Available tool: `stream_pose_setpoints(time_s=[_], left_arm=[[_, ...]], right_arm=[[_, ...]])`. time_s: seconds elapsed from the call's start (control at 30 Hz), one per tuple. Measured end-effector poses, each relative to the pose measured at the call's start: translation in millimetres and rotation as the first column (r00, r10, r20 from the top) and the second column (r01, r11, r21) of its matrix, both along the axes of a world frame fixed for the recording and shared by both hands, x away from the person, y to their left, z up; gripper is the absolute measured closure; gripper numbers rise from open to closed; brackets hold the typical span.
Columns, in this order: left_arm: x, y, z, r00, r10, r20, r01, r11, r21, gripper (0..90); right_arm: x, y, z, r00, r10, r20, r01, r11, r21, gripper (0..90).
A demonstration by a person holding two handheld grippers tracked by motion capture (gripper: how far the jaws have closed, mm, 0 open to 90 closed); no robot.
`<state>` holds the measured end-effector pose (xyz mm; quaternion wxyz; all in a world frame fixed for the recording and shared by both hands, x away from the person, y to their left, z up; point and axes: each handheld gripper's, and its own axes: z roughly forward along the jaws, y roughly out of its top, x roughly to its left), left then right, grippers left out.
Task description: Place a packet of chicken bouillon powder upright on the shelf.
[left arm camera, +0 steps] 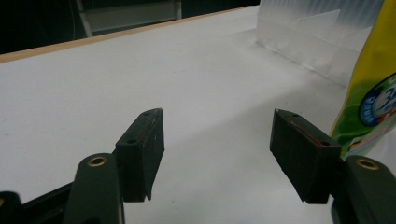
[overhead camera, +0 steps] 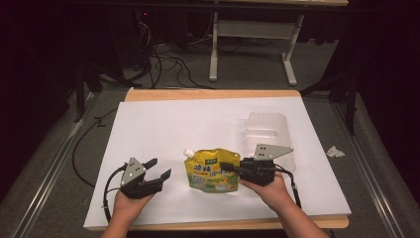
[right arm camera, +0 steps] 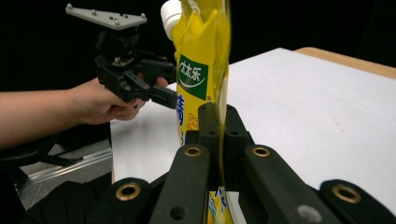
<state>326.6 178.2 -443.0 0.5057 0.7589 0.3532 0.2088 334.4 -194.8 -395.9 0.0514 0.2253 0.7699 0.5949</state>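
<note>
Yellow spouted pouch (overhead camera: 212, 170) sits near the front middle of the white table sheet (overhead camera: 163, 129), glossy film, white screw cap at its top left corner. Right gripper (overhead camera: 229, 167) reaches in level from the right, jaws clamped flat on the pouch's edge. Left gripper (overhead camera: 159, 168) sits left of the pouch, apart from it, jaws spread with nothing between them. Translucent plastic tub (overhead camera: 267, 131) behind the right gripper, its near part hidden. Pouch print too small to read.

A yellow pouch (right arm camera: 201, 70) is clamped upright between the right gripper (right arm camera: 219, 135) jaws; the left gripper (right arm camera: 140, 81) is held open beyond it.
</note>
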Motion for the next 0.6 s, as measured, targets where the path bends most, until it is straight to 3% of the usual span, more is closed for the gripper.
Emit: stream_pose_setpoints(time_s=[0.23, 0.6], left_arm=[[0.0, -1.0, -0.8, 1.0000, -0.002, 0.006, 0.002, 0.9999, 0.010, 34.1], [-0.7, 0.0, 0.4, 0.9998, 0.005, 0.018, -0.004, 0.9999, -0.009, 31.0]], right_arm=[[-5.7, -4.8, 7.7, 0.9984, -0.034, 0.044, 0.033, 0.9994, 0.010, 90.0], [-9.9, -15.8, 19.9, 0.9921, -0.090, 0.087, 0.087, 0.9955, 0.036, 90.0]])
